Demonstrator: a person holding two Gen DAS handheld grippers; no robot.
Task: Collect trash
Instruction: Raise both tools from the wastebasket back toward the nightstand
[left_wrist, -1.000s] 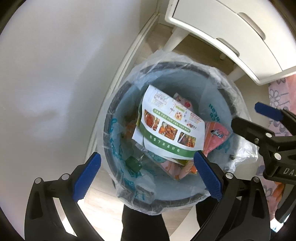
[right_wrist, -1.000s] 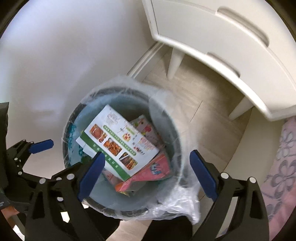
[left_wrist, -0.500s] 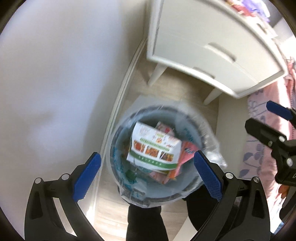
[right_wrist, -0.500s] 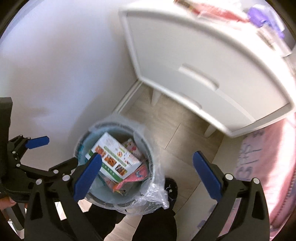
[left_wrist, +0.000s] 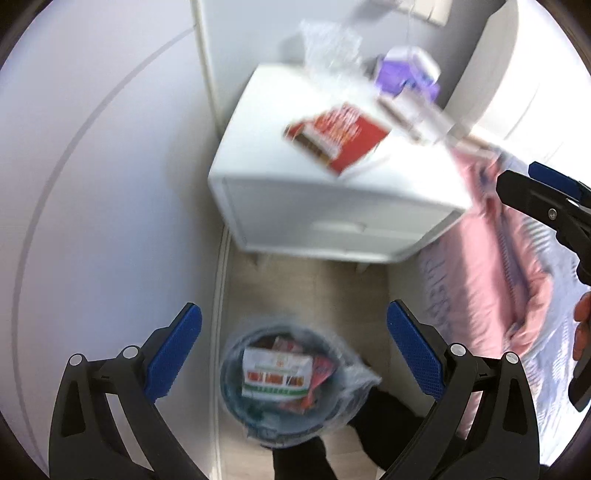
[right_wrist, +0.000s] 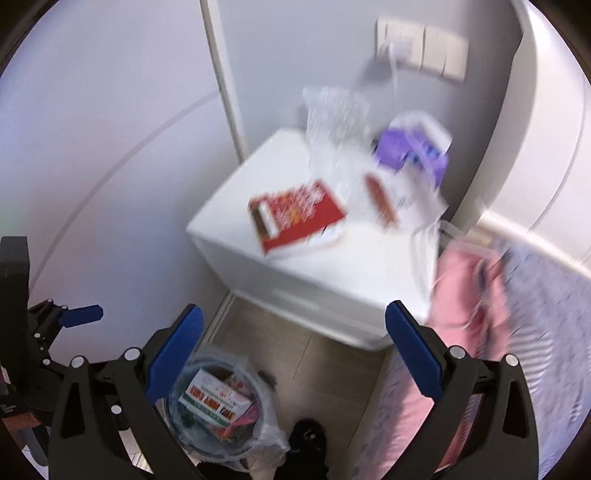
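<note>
Both tools are hanging released and empty: the left tool (left_wrist: 293, 354) is looking down over the bin (left_wrist: 288, 384) on the floor, already holding a white packet (left_wrist: 275, 376), and the right tool (right_wrist: 293, 354) is facing the nightstand (right_wrist: 295, 258). The trash left to collect is sitting on that worktop: a red packet (right_wrist: 295, 218), a clear wrapper (right_wrist: 334, 125) behind it and a purple item (right_wrist: 410, 155), all blurred. The red packet is probably next; coming in low and pinching its overhanging edge should be working better than pressing down on the flat face.
</note>
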